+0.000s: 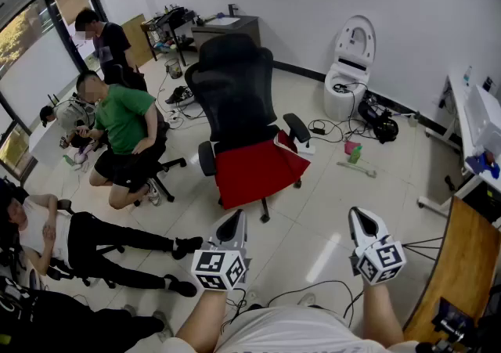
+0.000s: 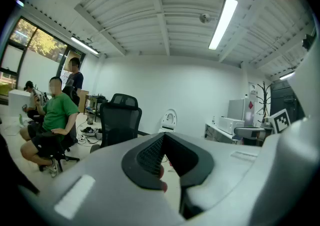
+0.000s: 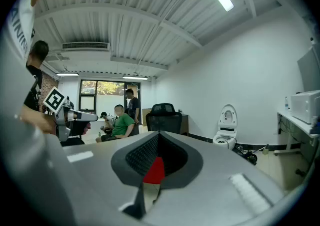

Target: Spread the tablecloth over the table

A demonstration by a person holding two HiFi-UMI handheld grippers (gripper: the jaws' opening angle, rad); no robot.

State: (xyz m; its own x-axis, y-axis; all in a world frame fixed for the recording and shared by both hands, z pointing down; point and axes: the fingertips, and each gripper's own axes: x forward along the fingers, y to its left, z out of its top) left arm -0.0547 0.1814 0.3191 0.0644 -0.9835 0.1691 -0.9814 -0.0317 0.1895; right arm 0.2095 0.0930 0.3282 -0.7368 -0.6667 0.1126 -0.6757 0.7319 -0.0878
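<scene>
Head view: red tablecloth (image 1: 254, 171) draped over seat of black office chair (image 1: 235, 77), not on any table yet. Lies up-frame of both grippers: straight ahead of left gripper (image 1: 233, 218), ahead and off to the left of right gripper (image 1: 357, 214). Left clearly nearer. Spans the seat side to side, so long axis probably across the line of reach. Front edge hanging off seat's front edge toward the grippers, one corner up by the armrest on frame right. Both grippers fully closed, nothing in them, well apart from cloth. Wooden table (image 1: 458, 257) at lower right edge, beyond right gripper; likely the target.

Left gripper view: pads pressed together, nothing clamped. Chair back ahead, left of jaw line. Only a red sliver peeking past the pads.

Right gripper view: pads together too, empty. Red patch visible through notch behind pads: cloth in background, not gripped. Chair about dead ahead.

Probable next move: reach forward, open, take near edge.
</scene>
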